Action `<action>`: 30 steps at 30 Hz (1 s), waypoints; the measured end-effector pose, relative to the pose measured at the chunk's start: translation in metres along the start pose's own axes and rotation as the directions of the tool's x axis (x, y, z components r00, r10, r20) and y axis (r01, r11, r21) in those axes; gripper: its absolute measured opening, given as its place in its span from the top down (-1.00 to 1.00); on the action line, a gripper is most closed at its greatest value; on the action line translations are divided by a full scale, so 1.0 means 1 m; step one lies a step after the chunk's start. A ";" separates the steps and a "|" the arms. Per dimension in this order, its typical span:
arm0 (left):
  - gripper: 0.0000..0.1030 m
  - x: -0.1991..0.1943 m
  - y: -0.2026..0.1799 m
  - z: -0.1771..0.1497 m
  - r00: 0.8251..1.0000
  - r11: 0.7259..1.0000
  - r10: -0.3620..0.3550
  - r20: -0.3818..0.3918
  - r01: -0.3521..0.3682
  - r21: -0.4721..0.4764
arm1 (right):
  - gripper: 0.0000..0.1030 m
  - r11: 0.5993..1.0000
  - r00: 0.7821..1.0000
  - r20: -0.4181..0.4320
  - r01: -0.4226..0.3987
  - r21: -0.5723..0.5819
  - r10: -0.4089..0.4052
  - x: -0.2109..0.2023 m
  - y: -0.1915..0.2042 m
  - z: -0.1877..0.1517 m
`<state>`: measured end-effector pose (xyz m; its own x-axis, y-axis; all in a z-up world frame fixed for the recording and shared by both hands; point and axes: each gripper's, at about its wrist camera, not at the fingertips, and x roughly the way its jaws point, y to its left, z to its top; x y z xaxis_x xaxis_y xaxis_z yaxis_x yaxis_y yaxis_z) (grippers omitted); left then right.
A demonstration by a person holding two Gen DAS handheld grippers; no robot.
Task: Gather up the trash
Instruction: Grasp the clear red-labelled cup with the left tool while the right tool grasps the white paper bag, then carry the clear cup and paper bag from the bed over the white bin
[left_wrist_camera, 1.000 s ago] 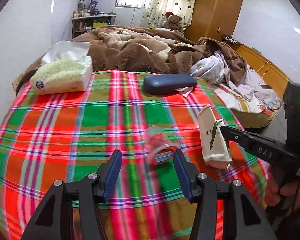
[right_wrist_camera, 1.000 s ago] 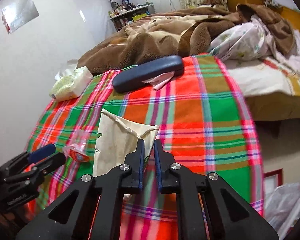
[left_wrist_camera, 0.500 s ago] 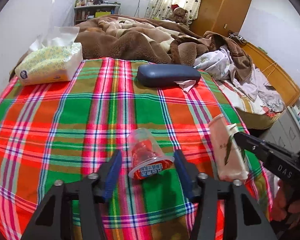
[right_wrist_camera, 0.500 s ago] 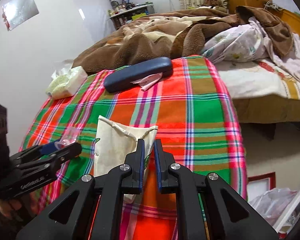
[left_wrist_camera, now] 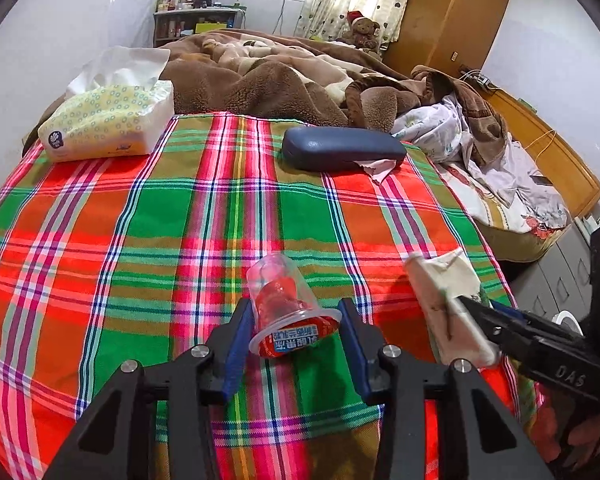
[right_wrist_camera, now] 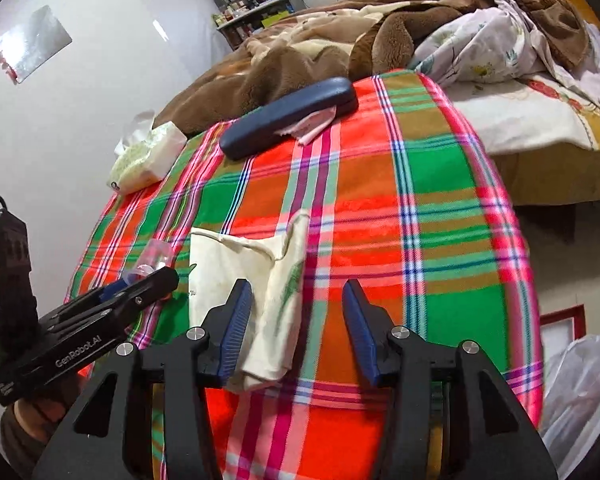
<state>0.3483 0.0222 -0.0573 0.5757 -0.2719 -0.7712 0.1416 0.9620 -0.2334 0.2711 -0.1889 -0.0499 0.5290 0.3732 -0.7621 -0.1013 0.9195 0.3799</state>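
A clear plastic cup (left_wrist_camera: 284, 296) with red residue and a torn red lid lies on its side on the plaid cloth (left_wrist_camera: 140, 220), mouth towards the left wrist camera. My left gripper (left_wrist_camera: 294, 306) has its blue pads pressed against the two sides of the cup's rim. To the right lies a cream cloth bag (right_wrist_camera: 240, 264) with a green print. My right gripper (right_wrist_camera: 296, 286) is opening over the bag's near end, its left pad beside the fabric and the right one clear of it. The right wrist view also shows the cup (right_wrist_camera: 156, 254) and the left gripper (right_wrist_camera: 148, 284).
A tissue pack (left_wrist_camera: 108, 124) sits at the far left of the cloth. At the back lies a dark blue case (left_wrist_camera: 340, 148) with a pink scrap (left_wrist_camera: 380, 168) under it. Behind is a bed with a brown blanket (left_wrist_camera: 260, 80). A plastic bag (right_wrist_camera: 580, 380) sits past the right edge.
My left gripper came forward and down around the cup and narrowed onto its rim. My right gripper's jaws, shut at the bag's edge before, have sprung apart.
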 end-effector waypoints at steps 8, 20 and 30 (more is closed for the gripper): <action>0.16 -0.007 0.000 -0.007 1.000 1.000 0.001 0.002 -0.001 -0.001 | 0.87 0.997 0.999 0.027 0.039 -0.066 -0.037 -0.004 0.015 -0.003; 0.16 -0.044 -0.012 -0.023 0.999 1.000 0.011 0.047 -0.012 0.027 | 0.87 0.997 0.994 0.103 0.048 -0.065 -0.042 -0.038 0.018 -0.012; 0.16 -0.103 -0.063 -0.046 0.992 0.992 -0.048 0.113 0.034 0.118 | 0.87 0.996 0.976 0.204 0.087 -0.027 -0.080 -0.103 0.002 -0.036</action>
<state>0.2437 -0.0115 0.0095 0.6552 -0.3130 -0.6875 0.2554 0.9483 -0.1884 0.1857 -0.2209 0.0104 0.6960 0.2651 -0.6673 -0.0770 0.9515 0.2978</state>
